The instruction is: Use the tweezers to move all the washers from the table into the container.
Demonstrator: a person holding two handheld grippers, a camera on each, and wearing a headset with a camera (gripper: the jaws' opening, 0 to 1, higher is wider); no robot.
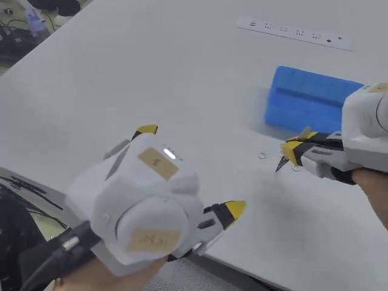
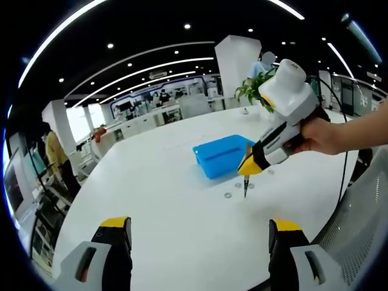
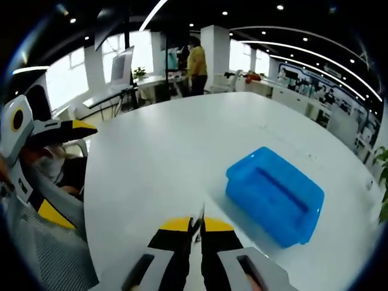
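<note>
the left gripper (image 1: 189, 170) hangs over the near edge of the white worktop (image 1: 182, 73), its yellow-tipped jaws spread wide apart with nothing between them. the right gripper (image 1: 296, 150) is over the right side of the worktop, its jaws clenched on a pair of thin dark metal tweezers (image 1: 280, 163) that slant down toward the surface. the small silver ring-shaped washers lie on the bare worktop just off the near side of the rectangular blue plastic container (image 1: 309, 100). one washer (image 1: 262, 155) sits a little left of the tweezer tips and another washer (image 1: 295, 167) lies just beside them, below the right gripper's jaws. in the left gripper view three washers show near the tips. whether the tips touch any washer cannot be told. the container stands toward the far right of the worktop, apart from the washers. a long white power strip (image 1: 294, 31) lies beyond it, near the far edge.
</note>
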